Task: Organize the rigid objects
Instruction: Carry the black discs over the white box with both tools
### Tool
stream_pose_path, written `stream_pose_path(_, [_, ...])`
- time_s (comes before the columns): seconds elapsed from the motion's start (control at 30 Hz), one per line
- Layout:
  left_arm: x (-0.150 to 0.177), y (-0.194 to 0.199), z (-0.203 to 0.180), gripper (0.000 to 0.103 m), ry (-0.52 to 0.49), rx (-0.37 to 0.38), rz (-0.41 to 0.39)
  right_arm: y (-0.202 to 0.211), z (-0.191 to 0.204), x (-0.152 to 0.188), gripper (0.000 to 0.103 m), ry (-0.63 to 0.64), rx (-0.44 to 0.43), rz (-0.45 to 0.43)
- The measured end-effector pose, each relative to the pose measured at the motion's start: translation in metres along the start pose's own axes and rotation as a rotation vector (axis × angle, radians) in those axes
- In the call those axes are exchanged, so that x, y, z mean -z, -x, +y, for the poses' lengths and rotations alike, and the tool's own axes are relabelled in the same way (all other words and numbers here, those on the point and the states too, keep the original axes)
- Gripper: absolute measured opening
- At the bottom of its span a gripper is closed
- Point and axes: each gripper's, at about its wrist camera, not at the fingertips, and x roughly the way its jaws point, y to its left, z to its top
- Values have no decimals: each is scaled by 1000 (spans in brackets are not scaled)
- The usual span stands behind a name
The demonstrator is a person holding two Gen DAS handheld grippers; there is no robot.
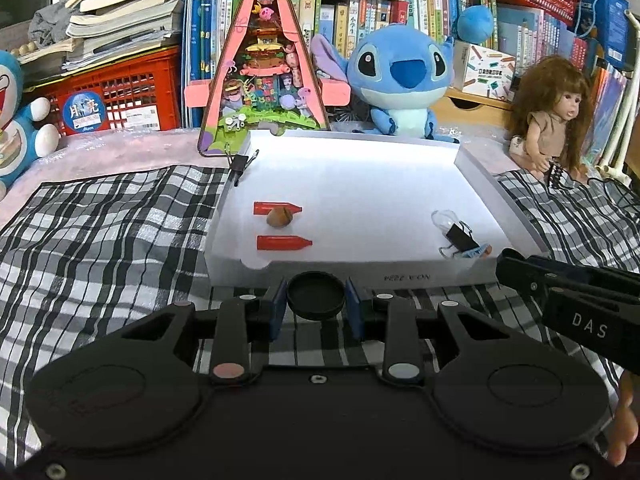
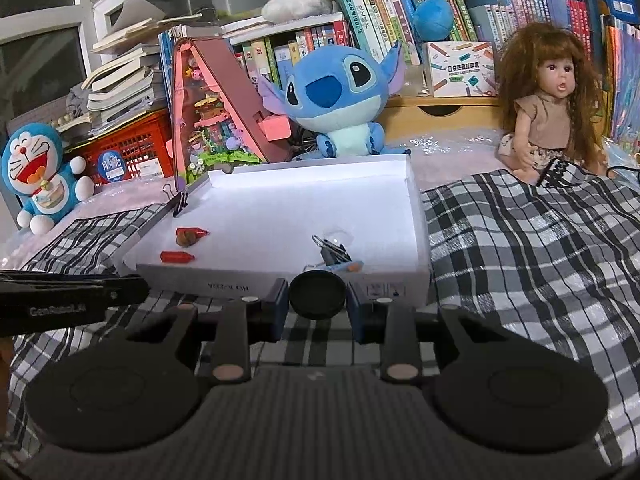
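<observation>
- Left view: my left tongs (image 1: 316, 307) clench a black cap (image 1: 316, 296) just short of the box (image 1: 400, 278) front wall; I'd lift clear of that wall and set it beside the crayons (image 1: 283, 242).
- Right view: my right tongs (image 2: 317, 304) clench another cap (image 2: 317, 294) at the same wall; I'd go in right of the clips (image 2: 332, 254).

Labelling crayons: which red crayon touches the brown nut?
The far crayon: the nut rests against it. The near crayon lies apart, closer to the tray's front edge.
</observation>
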Motion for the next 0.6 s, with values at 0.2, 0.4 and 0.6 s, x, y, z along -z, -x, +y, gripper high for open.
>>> stream_pose_path(0.2, [-17,-21,4,30,42,16,40,-13,4,-13,36,7,3,11])
stream_pose_path(0.4, [-29,-19,-1,30,8,36,16,-26,4,-28,36,-9,-1,15])
stream_pose_path(0.6, [-43,-23,-3,30,4,15,18,-32,4,-40,36,-13,1,11])
